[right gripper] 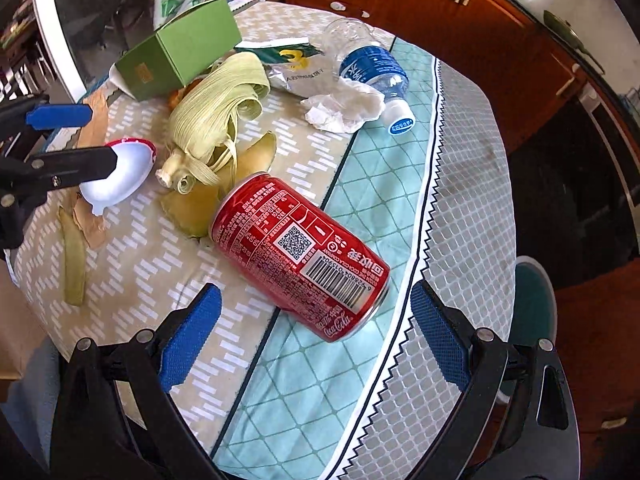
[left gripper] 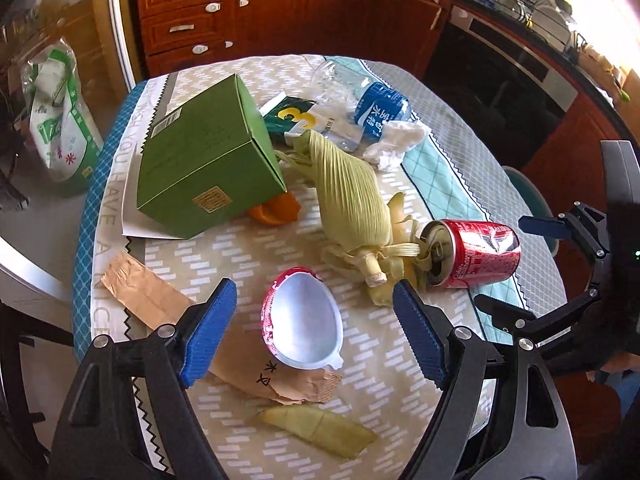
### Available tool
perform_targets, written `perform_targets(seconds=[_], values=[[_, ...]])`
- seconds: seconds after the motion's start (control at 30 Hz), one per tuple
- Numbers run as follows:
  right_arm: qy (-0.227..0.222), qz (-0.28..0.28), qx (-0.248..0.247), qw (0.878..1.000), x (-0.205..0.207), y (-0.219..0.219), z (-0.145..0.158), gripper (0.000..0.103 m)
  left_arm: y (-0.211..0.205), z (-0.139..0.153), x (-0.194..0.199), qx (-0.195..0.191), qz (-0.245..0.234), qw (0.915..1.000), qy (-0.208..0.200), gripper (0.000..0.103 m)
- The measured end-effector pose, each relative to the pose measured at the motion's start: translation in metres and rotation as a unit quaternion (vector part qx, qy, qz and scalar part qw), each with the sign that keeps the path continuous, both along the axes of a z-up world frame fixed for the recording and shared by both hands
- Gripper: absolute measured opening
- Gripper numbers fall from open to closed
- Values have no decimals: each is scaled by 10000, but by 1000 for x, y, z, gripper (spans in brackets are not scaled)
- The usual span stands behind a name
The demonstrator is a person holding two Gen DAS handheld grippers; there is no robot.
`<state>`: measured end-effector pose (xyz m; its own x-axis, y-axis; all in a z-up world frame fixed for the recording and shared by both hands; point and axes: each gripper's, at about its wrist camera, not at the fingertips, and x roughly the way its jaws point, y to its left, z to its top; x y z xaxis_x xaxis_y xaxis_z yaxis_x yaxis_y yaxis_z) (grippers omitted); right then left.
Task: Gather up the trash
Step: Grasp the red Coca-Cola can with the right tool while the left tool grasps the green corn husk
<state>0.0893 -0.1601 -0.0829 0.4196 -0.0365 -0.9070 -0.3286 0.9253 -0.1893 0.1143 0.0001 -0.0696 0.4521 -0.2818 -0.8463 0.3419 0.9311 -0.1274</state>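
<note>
Trash lies scattered over the round table [right gripper: 460, 168] with its patterned cloth, and both hand-held grippers hang above it, angled steeply down. The left gripper [left gripper: 316, 322] has its blue pads spread wide with nothing pinched; the empty white cup [left gripper: 304, 320] with a red rim lies on its side on the cloth between and just beyond the fingers, resting on a brown paper sleeve [left gripper: 160, 300]. From that cup, the corn husk [left gripper: 352, 200] sits at about one o'clock, the green box [left gripper: 208, 160] at eleven o'clock, tipped over an orange peel [left gripper: 276, 212], and a strip of husk [left gripper: 320, 430] at six o'clock. The right gripper [right gripper: 316, 336] is also spread, its pads clear of everything, with the red soda can [right gripper: 300, 256] lying on its side just ahead of the fingertips, its base end nearest the gripper. From the can, a crumpled tissue [right gripper: 344, 110] lies at twelve o'clock, touching a flattened water bottle [right gripper: 372, 68] with a blue label, and a snack wrapper [right gripper: 296, 64] lies next to the bottle, just beyond the husk. Brown kitchen cabinets [left gripper: 280, 8] stand beyond the table
</note>
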Motion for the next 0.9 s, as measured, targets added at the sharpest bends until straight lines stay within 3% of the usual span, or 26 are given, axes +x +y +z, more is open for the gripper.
perform_targets(seconds=[0.33,0.53,0.73,0.9], values=[[98,370,-417,9984,19,15,-18,91,6,-9,15,-96,71,9998,161,81],[37,391,-409,9984,22,13,-24,85,4,-14,21,-116,44,9997,227,81],[118,-69,185,9997,30,-12,-17,78,-13,-16,25,-41,-119,9996,237,81],[415,-666,934,9925,44,-41,-14,74,-29,-20,32,-69,-228,9993,296,81]])
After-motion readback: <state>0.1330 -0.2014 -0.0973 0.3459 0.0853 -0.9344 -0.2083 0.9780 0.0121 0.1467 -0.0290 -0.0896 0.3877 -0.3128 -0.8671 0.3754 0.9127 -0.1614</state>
